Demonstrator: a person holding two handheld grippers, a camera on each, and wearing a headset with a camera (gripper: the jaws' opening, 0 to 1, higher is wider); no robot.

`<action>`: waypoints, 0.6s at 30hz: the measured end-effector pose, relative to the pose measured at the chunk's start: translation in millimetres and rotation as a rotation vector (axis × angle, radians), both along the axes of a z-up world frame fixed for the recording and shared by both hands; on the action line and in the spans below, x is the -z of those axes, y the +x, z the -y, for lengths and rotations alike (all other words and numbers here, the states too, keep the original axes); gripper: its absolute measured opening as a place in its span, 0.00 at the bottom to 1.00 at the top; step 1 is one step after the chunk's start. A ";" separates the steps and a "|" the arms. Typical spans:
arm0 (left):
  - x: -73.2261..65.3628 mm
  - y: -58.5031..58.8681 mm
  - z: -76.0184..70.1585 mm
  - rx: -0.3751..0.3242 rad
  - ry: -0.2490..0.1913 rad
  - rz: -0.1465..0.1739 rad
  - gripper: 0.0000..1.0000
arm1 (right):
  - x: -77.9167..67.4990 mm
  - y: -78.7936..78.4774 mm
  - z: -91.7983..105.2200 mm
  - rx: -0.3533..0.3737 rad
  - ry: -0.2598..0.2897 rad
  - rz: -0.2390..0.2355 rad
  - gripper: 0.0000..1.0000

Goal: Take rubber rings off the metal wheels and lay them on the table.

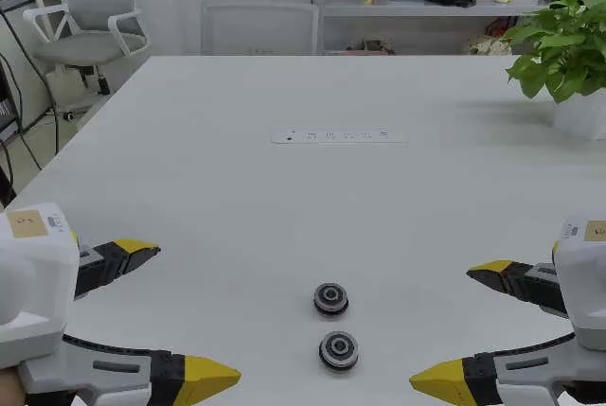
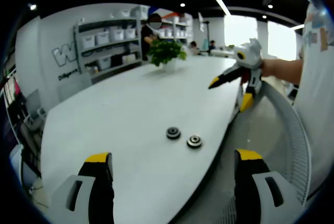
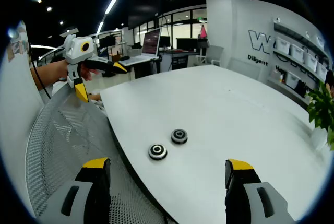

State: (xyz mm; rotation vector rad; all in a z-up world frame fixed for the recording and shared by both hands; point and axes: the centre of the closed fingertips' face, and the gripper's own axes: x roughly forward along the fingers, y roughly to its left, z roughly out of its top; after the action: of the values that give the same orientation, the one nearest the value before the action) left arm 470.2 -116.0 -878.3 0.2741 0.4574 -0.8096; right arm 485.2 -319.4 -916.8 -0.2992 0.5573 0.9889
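Two small metal wheels with black rubber rings lie flat on the white table (image 1: 284, 198) near its front edge: the farther wheel (image 1: 330, 298) (image 2: 173, 132) (image 3: 179, 136) and the nearer wheel (image 1: 339, 350) (image 2: 194, 141) (image 3: 157, 151). My left gripper (image 1: 180, 316) (image 2: 172, 166) is open at the lower left, well left of the wheels. My right gripper (image 1: 454, 326) (image 3: 167, 169) is open at the lower right, well right of them. Neither holds anything. The left gripper (image 3: 99, 80) and the right gripper (image 2: 229, 91) each appear in the other's view.
A flush socket panel (image 1: 338, 136) sits mid-table. A potted plant (image 1: 566, 56) (image 2: 167, 54) stands at the far right edge. Office chairs (image 1: 90, 18) and shelves (image 1: 426, 4) stand beyond the far end. A mesh chair back (image 3: 68, 145) is close to the near edge.
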 end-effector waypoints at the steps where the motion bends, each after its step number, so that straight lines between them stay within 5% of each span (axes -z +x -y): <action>1: 0.0 0.1 0.0 0.000 0.000 0.000 0.98 | 0.1 0.1 0.1 0.000 0.000 0.000 0.91; 18: 0.0 2.3 -1.0 -0.003 0.000 0.001 0.98 | -0.1 2.1 -0.1 -0.002 0.000 0.000 0.91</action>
State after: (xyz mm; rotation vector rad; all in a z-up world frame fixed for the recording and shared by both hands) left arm 472.6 -115.0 -878.3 0.2735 0.4572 -0.8064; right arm 487.3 -319.2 -916.7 -0.3000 0.5571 0.9910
